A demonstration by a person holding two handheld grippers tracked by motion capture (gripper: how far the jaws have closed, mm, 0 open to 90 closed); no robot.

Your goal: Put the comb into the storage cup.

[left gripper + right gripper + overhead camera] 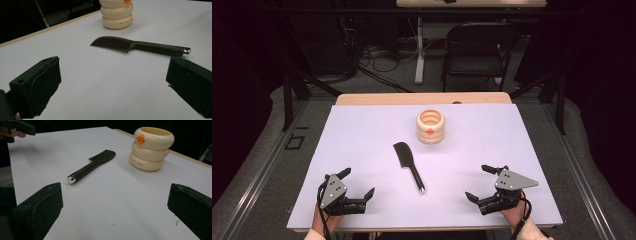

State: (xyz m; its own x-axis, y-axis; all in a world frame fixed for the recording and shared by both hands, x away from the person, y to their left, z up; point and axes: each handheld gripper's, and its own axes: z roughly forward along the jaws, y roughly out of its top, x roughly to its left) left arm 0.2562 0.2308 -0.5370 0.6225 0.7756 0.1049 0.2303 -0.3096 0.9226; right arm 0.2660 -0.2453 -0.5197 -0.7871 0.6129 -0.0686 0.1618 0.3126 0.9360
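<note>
Both sets of jaws stand spread wide with nothing between them, so honestly nothing's been picked up at this point. The left gripper (354,185) sits near the front left corner of the table (362,130), the right gripper (480,182) near the front right, each with a hand behind it at the table's near edge, and both are well apart from everything else.

The comb (408,165) lies flat in the middle of the white top, between the two grippers and a bit farther out. Its toothed head points away from the person and its handle, with the shiny cap at the end, points back toward the near edge, angled a little to the right. Just beyond the comb's head stands the cream ringed cup (430,126), upright, open at the top, with a small orange mark on its side. Comb and cup are near each other but not touching.

My guess is the comb goes into the cup, and if so the whole job's still ahead: reach, grab, lift, drop in. Both grippers point forward, low over the table.
</note>
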